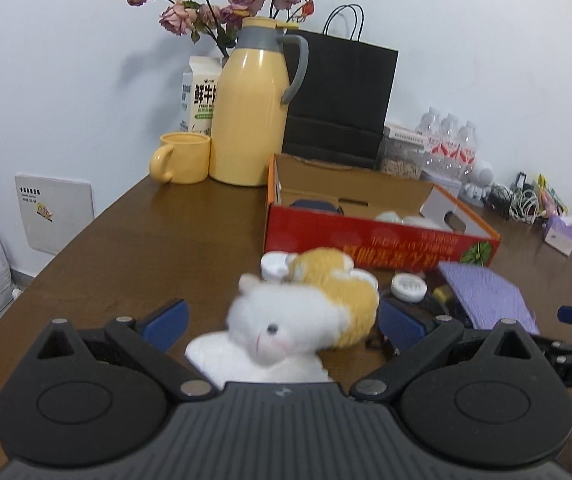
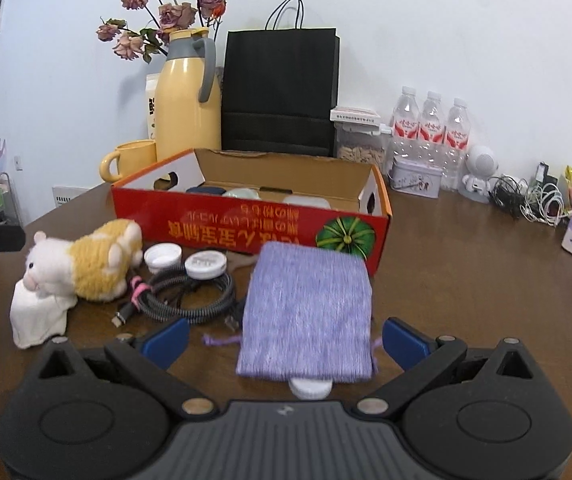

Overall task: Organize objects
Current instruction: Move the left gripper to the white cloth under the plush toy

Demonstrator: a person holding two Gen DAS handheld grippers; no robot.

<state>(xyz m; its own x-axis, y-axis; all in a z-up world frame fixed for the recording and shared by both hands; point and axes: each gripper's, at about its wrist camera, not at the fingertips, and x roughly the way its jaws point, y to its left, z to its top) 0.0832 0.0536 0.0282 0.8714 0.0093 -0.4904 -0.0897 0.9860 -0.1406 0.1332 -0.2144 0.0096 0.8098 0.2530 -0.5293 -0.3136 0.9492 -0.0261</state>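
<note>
**Both grippers spread wide over a cluttered wooden table**

Nearest the left gripper (image 1: pixel 282 320), its blue ribbed pads stand wide apart with nothing clasped. Between them, low on the table, sits a fluffy plush hamster (image 1: pixel 306 312), white at the face and golden-yellow along the back, its front resting on a crumpled white cloth (image 2: pixel 38 316).

The right gripper (image 2: pixel 284 338) is likewise released, fingers splayed to either side of a lavender knitted drawstring pouch (image 2: pixel 306 312) that lies flat, its far edge touching the box behind. A white round cap (image 2: pixel 311 387) pokes out from under the pouch's near edge.

Between hamster and pouch lies a coiled braided cable (image 2: pixel 190 296), black and grey, bound with a pink tie. Two round white lids (image 2: pixel 184 260) sit just beyond the coil.

Behind these stands a red cardboard box (image 2: pixel 246 228), open-topped, with printed yellow characters and a green pumpkin picture on its front wall; rounded pale and dark items lie inside, too hidden to name.

Further back, near the wall: a glossy yellow mug (image 2: pixel 126 160), a tall yellow thermos jug (image 2: pixel 188 108) with a grey collar and handle, a milk carton (image 1: pixel 200 92), dried pink roses (image 2: pixel 158 16), a matte black paper bag (image 2: pixel 280 92), a clear container of pale pieces (image 2: pixel 360 148), three plastic water bottles (image 2: pixel 430 128), a small tin (image 2: pixel 416 178) and tangled cords (image 2: pixel 526 200).
</note>
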